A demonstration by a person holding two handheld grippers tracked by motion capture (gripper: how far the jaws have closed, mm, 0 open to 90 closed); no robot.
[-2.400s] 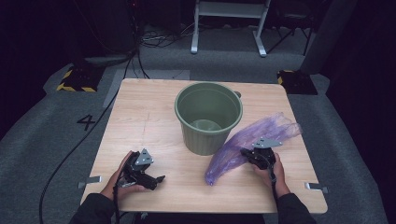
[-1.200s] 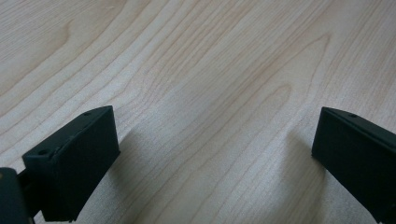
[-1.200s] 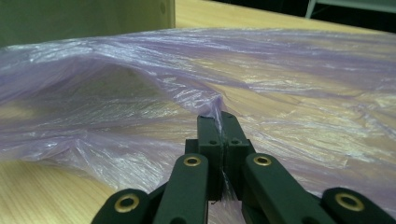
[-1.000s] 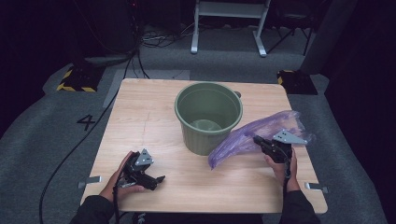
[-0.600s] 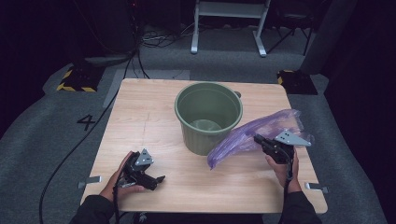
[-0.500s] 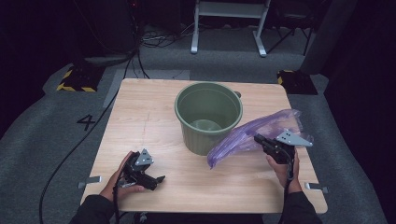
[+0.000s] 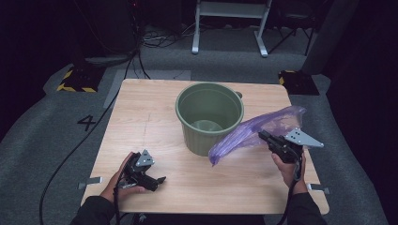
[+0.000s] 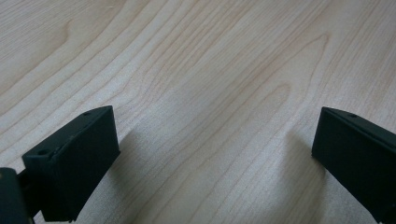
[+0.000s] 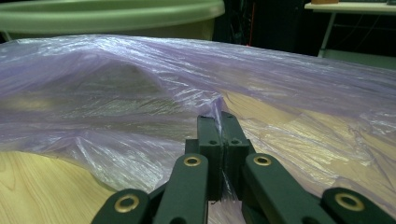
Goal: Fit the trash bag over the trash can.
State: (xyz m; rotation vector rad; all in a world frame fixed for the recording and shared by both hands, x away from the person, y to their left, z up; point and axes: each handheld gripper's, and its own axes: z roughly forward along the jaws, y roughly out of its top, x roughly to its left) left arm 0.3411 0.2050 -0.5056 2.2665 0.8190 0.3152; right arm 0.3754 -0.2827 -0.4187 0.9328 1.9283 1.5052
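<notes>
The purple bag (image 7: 256, 133) hid part of the bucket's (image 7: 210, 117) side, and in the right gripper view the bucket was cut off at the top edge.

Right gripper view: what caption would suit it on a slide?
Shut gripper pinching a purple bag beside a green bucket.

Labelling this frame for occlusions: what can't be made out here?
- Table under the purple bag: high view, the film covers it.
- Bucket below its rim: right gripper view, the bag hides it.
- Left gripper jaw tips: high view, too small and dark.
- Bag's opening: folds hide it in both views.
</notes>
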